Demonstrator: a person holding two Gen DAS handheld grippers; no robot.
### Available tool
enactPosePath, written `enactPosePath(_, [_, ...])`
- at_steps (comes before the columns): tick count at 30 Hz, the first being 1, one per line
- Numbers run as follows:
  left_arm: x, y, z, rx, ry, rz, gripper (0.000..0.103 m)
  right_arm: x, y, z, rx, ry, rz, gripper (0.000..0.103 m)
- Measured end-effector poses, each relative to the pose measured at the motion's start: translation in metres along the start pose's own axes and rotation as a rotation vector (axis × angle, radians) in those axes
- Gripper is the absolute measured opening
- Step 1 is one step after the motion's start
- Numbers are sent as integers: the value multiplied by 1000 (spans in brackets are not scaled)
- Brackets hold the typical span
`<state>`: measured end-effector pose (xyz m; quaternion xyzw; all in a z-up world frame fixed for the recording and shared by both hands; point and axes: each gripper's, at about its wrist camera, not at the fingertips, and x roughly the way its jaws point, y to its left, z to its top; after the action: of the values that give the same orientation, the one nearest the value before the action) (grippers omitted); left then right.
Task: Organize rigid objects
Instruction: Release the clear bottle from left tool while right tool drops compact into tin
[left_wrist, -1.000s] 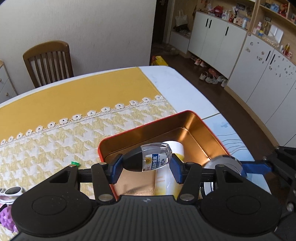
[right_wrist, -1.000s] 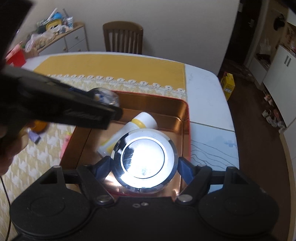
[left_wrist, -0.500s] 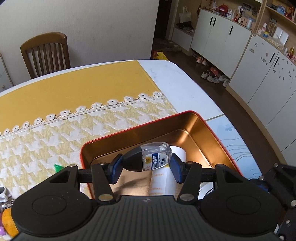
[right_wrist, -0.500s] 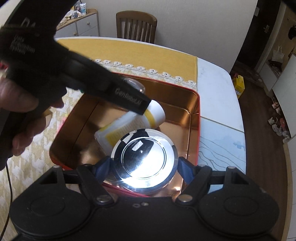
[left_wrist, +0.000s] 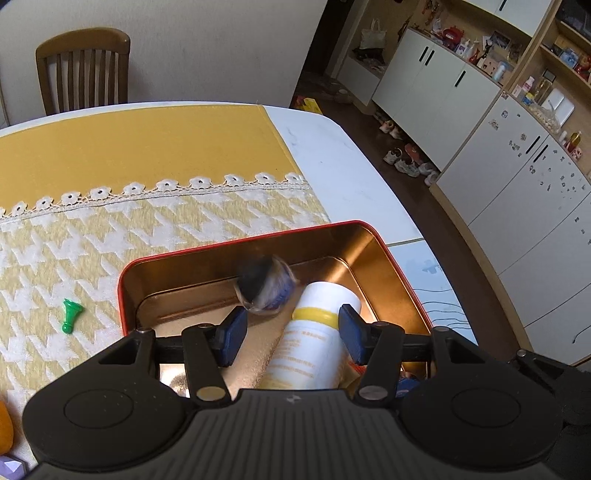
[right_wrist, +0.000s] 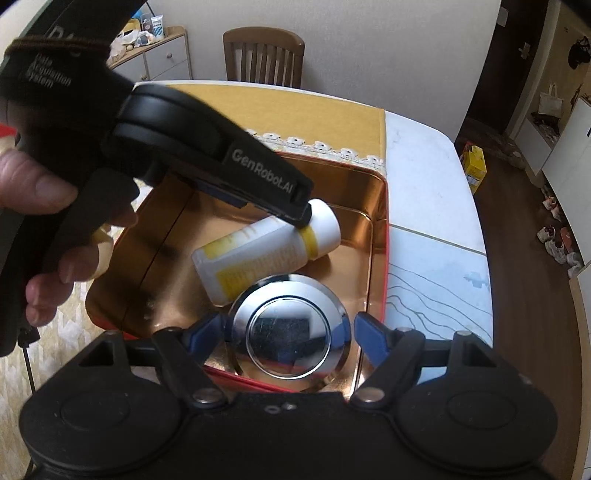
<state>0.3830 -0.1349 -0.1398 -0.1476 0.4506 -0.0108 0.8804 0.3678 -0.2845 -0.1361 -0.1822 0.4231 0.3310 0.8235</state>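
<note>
Only my left cam shows a blurred small bottle (left_wrist: 265, 287) loose in the red tin (left_wrist: 229, 248). My left gripper (left_wrist: 291, 334) is open, empty; right gripper (right_wrist: 289, 334) clamps a chrome disc (right_wrist: 289, 326) over the tin.

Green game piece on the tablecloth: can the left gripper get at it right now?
Probably yes. The left gripper hangs open over the tin with nothing gripped, and the green game piece lies alone on the tablecloth just outside the tin's left wall, nothing covering it.
</note>
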Motion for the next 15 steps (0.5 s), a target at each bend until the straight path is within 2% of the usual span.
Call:
enactPosePath(12, [-27, -2, -5, 59, -28, 32, 54, -17, -10, 6, 80, -26, 63, 84])
enactPosePath(15, [-40, -3, -6, 70, -44, 33, 58, -24, -12, 8, 95, -40, 74, 86])
